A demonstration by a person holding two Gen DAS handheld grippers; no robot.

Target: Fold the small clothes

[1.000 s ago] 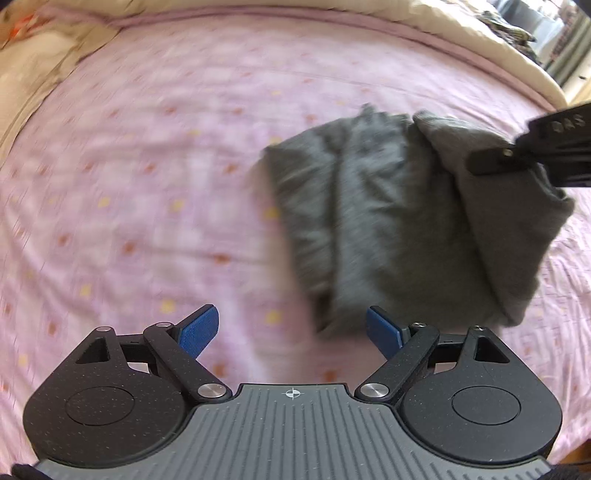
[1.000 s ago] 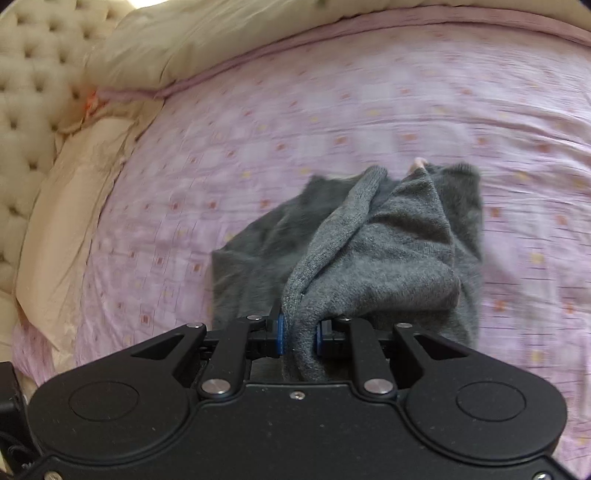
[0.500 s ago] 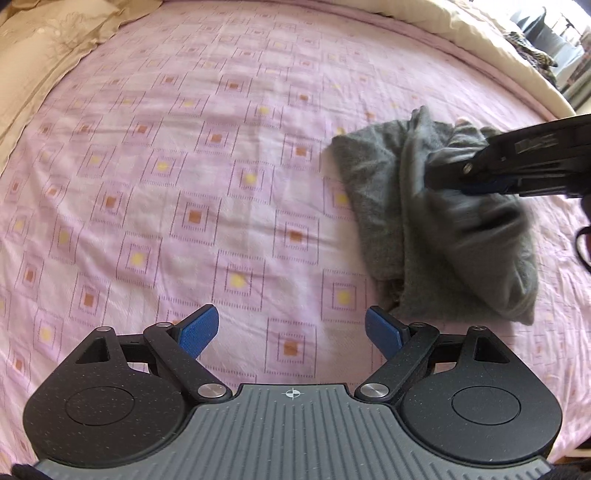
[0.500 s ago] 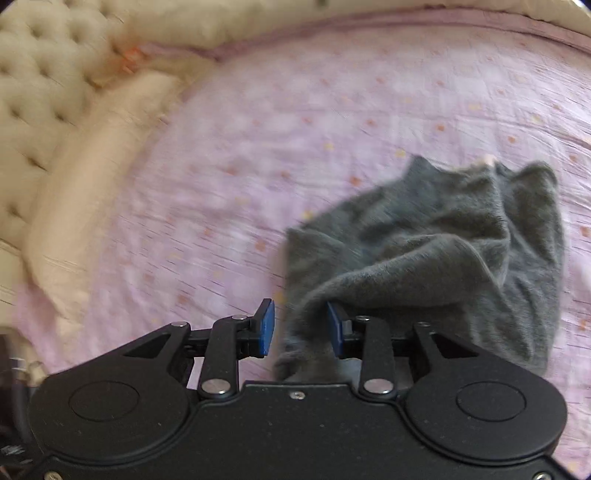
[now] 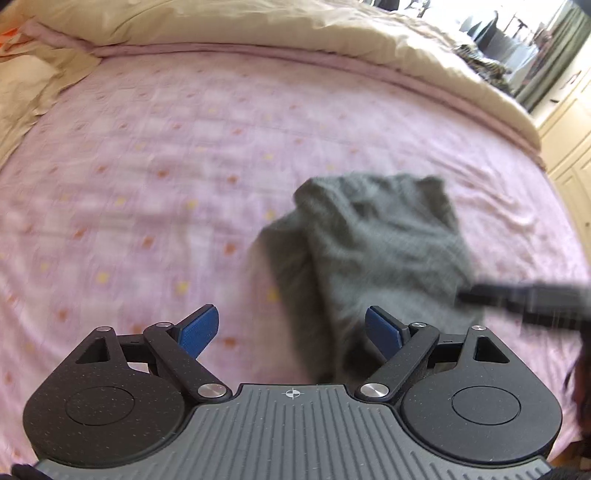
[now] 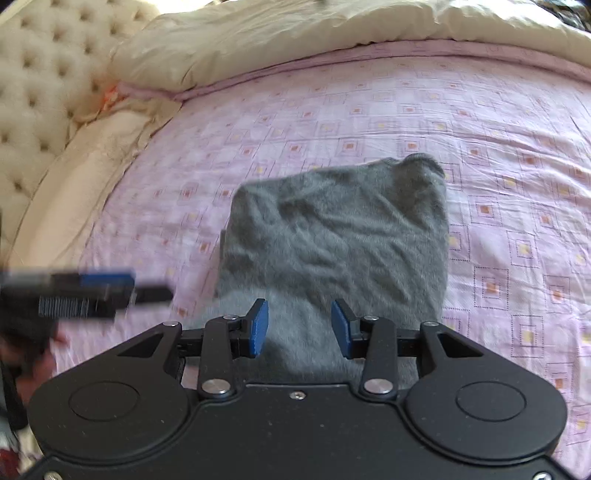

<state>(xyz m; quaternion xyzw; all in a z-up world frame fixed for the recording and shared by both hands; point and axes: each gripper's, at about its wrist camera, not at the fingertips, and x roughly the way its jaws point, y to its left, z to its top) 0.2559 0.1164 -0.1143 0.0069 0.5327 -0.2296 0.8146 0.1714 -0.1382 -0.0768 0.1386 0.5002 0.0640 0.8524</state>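
The grey knit garment sits folded into a rough rectangle on the pink patterned sheet, a bit right of centre on the bed. Fuzzy, soft wool-type stuff with wrinkles across the top layer, so I reckon it'll slump if nudged. My right gripper hovers over its near edge at 6 o'clock, jaws partly apart, gripping nothing. Left gripper is wide open and empty, garment at its 1 o'clock. Cream duvet bunched at 12.
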